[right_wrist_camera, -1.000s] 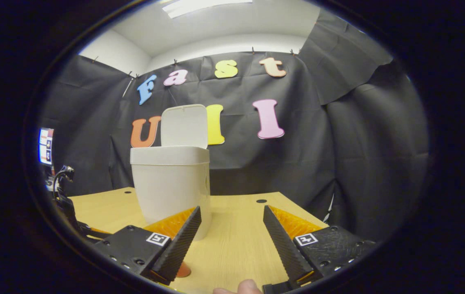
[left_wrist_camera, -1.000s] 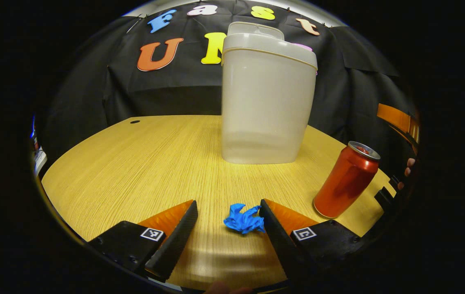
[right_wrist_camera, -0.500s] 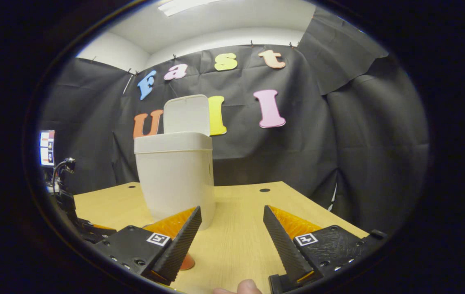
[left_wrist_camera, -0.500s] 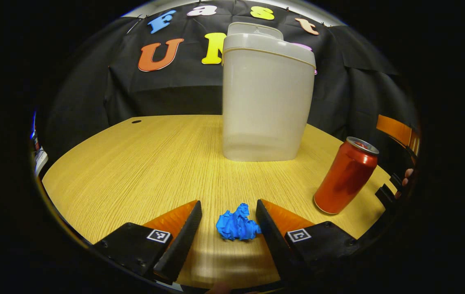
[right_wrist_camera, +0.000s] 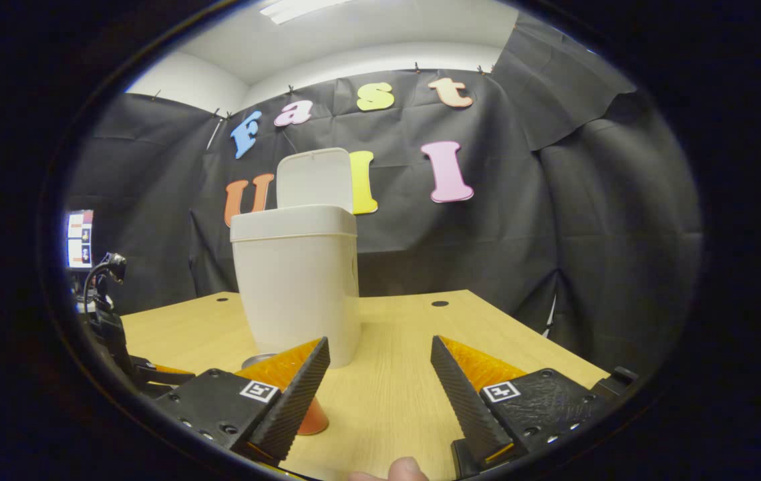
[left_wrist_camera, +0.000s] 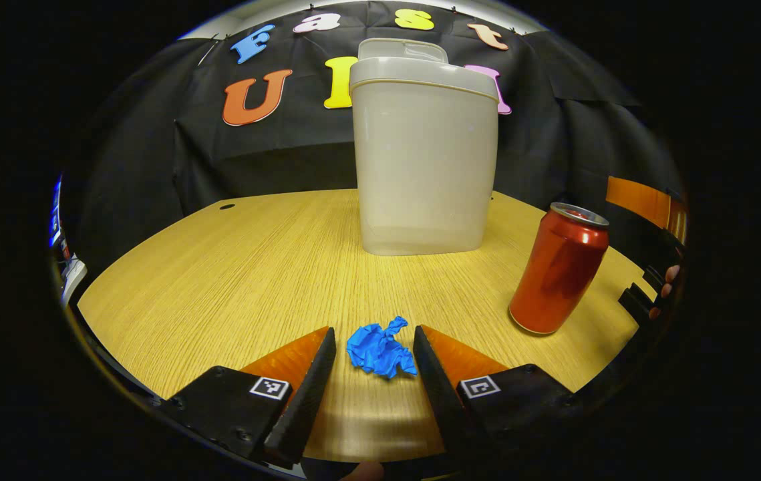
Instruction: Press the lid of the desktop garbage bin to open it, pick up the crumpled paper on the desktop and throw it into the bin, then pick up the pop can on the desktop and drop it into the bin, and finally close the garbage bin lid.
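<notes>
The white bin (left_wrist_camera: 420, 160) stands on the wooden table (left_wrist_camera: 233, 267) with its lid (left_wrist_camera: 403, 48) flipped up. The blue crumpled paper (left_wrist_camera: 380, 349) lies on the table between the fingers of my left gripper (left_wrist_camera: 372, 334), which is open; the paper touches the right finger and sits just off the left one. The red pop can (left_wrist_camera: 559, 270) stands upright to the right of the paper. My right gripper (right_wrist_camera: 380, 351) is open and empty, held above the table. The bin (right_wrist_camera: 300, 280) with its raised lid (right_wrist_camera: 317, 177) is ahead and to its left, and the can (right_wrist_camera: 313, 417) peeks out behind its left finger.
The other gripper (left_wrist_camera: 641, 300) and a person's fingers (left_wrist_camera: 669, 275) show at the right edge of the left gripper view. In the right gripper view, the left gripper (right_wrist_camera: 126, 361) is at the far left. A small hole (right_wrist_camera: 439, 303) marks the table (right_wrist_camera: 407, 387) behind.
My left gripper's fingers have narrowed around the blue paper, which now sits nearer the middle of the gap. The right gripper has shifted slightly; it stays open.
</notes>
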{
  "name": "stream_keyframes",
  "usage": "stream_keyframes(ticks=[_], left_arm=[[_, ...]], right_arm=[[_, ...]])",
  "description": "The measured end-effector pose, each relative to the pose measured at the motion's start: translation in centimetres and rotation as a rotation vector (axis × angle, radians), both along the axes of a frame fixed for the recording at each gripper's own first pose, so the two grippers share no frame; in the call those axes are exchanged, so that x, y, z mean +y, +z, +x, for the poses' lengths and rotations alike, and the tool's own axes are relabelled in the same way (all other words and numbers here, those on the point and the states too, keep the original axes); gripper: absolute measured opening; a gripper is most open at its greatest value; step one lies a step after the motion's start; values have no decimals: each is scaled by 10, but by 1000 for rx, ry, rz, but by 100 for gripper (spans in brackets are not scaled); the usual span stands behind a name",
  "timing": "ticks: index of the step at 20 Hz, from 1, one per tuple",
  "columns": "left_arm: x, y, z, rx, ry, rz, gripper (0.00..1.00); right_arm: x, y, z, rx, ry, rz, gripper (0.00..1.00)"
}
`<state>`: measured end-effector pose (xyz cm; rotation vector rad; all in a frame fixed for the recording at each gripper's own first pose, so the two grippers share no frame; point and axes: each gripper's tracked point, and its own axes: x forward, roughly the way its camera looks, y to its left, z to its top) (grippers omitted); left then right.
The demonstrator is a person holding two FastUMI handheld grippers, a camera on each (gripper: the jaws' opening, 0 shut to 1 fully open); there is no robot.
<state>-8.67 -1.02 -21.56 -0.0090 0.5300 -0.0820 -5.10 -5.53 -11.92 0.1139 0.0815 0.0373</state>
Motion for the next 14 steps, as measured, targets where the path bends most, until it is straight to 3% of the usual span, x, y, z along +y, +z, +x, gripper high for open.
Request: stream_keyframes(ticks=[5,10,14], left_arm=[[6,-1,1,5,35,3,64],[9,-1,0,-2,43,6,38],[8,0,0,-13,40,2,33]], right_arm=[[-1,0,-4,-5,-2,-3,95],[-2,0,-7,-5,-4,4,95],[0,2,-11,-11,3,4,95]])
